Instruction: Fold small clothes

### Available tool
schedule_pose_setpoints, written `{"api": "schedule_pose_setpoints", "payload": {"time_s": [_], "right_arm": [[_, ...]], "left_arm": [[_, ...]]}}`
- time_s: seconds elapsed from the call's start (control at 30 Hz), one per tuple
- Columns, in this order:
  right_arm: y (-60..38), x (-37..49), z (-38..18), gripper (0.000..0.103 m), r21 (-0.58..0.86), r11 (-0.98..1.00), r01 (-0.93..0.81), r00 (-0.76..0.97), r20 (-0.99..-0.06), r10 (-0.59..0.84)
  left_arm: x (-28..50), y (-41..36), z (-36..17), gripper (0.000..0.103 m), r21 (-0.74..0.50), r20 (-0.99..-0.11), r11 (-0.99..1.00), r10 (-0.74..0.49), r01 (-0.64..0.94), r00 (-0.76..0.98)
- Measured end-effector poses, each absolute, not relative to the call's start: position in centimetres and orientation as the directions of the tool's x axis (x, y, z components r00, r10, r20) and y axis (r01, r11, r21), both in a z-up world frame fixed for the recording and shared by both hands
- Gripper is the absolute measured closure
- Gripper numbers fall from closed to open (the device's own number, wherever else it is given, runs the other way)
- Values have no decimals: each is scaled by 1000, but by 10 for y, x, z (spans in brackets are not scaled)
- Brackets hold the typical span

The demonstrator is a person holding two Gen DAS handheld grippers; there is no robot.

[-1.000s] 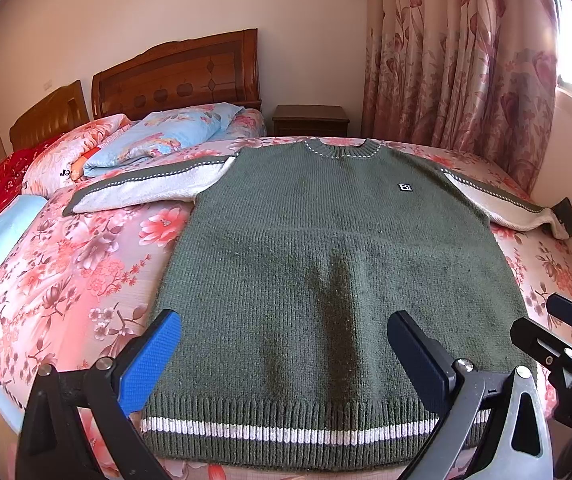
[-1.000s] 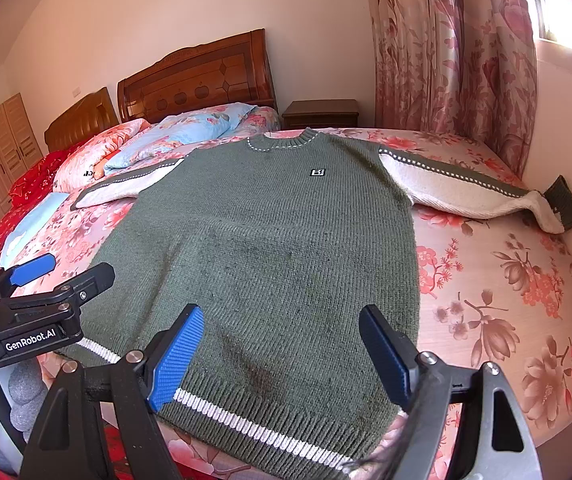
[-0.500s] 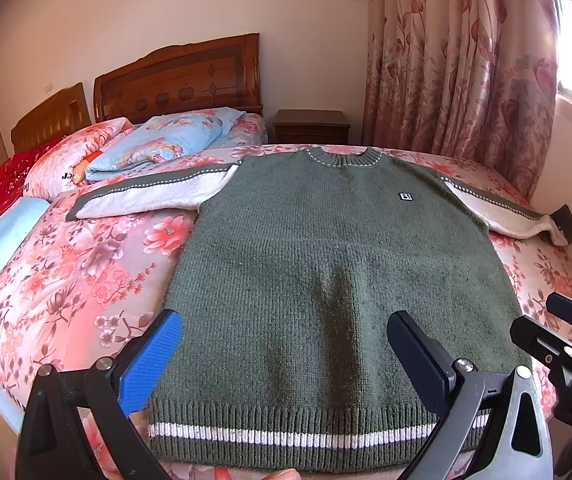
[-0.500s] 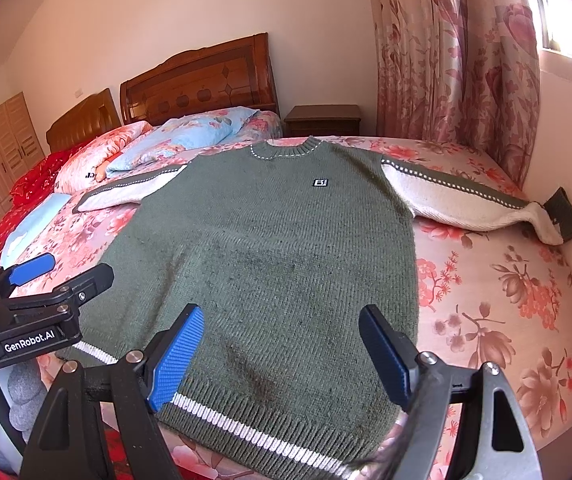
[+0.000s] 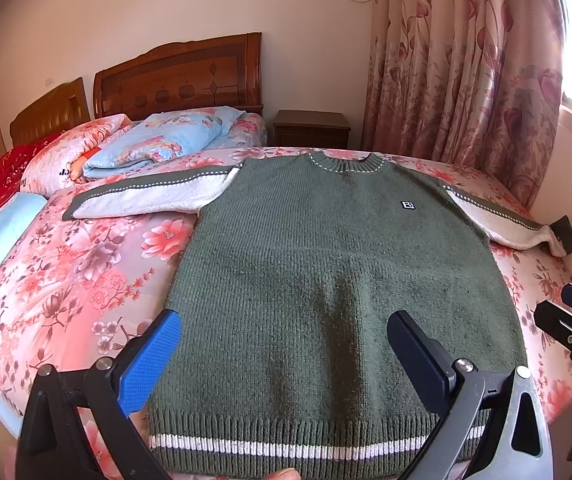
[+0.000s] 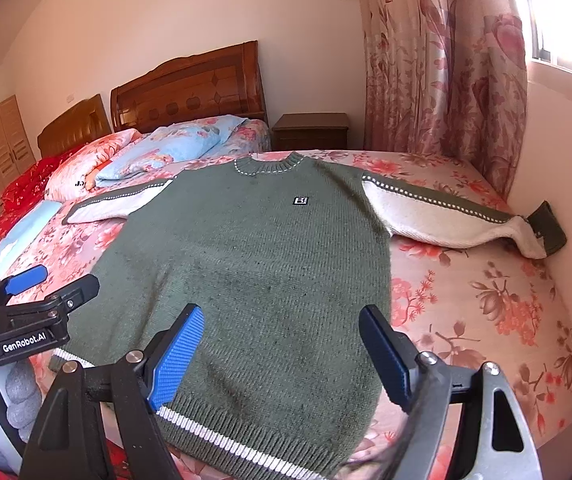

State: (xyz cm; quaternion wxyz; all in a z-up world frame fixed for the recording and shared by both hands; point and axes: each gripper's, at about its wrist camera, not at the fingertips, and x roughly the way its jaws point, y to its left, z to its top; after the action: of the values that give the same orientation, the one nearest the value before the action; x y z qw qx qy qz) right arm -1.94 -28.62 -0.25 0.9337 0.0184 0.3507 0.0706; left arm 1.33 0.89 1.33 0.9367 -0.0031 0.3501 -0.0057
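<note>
While both cameras have pulled back a little, so more of the bed's (image 5: 70, 280) flowery cover shows near the sweater's (image 5: 326, 288) hem at 6 o'clock, nothing has been folded yet. The left gripper (image 5: 282, 354) and the right gripper (image 6: 282, 350) both hang above the hem, spread wide and holding nothing. The sweater lies flat on the bed, thick green knit with a ribbed hem and one white stripe. Farther off, its white fuzzy sleeves (image 6: 442, 220) reach out to 10 and 2 o'clock. At 12 o'clock sits the round collar (image 5: 348, 164).
</note>
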Motion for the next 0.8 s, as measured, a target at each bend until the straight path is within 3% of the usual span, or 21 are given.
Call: {"api": "schedule_pose_setpoints", "payload": {"time_s": [0.4,0.8], "right_arm": [[-268,-6,3,22,60,980,-191,736,-652,183],[-270,1,-5,22,42,979,-198,711,-682,173]], "left_arm": [[30,20,9,0,8,-695,1000,23,-24,719],[50,16,1,0,-21,-733,1000,-25,13,680]]}}
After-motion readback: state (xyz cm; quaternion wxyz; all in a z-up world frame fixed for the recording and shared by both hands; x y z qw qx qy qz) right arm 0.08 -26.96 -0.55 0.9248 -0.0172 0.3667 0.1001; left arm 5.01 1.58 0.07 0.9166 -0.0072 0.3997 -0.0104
